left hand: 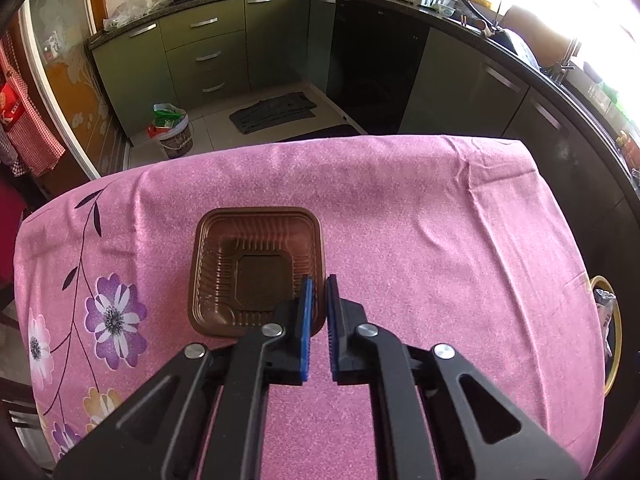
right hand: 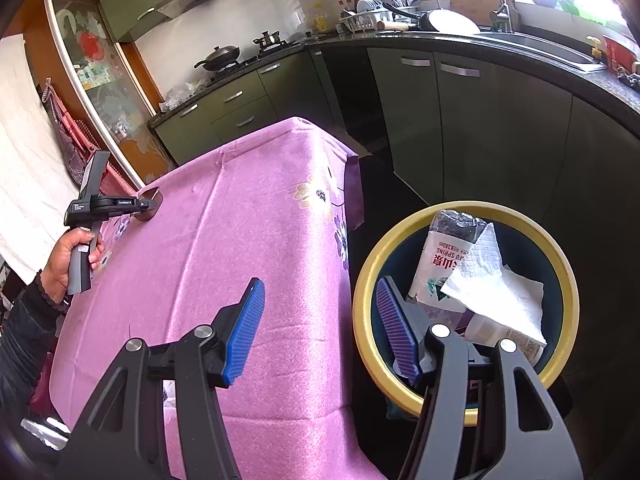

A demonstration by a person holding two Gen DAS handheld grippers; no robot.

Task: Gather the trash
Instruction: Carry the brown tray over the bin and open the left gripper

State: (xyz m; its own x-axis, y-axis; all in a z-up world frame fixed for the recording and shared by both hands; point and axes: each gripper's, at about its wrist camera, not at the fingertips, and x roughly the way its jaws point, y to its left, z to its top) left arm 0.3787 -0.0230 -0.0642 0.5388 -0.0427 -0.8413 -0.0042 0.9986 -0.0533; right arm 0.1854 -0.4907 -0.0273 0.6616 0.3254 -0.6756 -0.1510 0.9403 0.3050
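A brown plastic tray sits open side up on the pink flowered tablecloth, and nothing lies inside it; its ribbed walls and flat bottom are bare. The left gripper hovers at the tray's 4 o'clock corner with its blue pads drawn narrow, only a slim gap between them. The left pad overlaps the tray's near right corner in this view, but whether the rim is pinched between the pads cannot be told. In the right wrist view the left gripper shows at 9 o'clock, held in the person's left hand over the far side of the table.

The right gripper is spread wide and holds nothing. One finger hangs over the tablecloth, the other over the rim of the bin. This bin, yellow-rimmed and dark inside, stands on the floor just beside the table's edge, at 3 o'clock of the gripper. In it lie a crushed clear water bottle with a white label, a crumpled white paper towel resting on top of the bottle, and another white-labelled container partly hidden beneath the towel.

Across the kitchen, at 10 o'clock in the left wrist view, a second small bin by the green cabinets holds a green and white bag.
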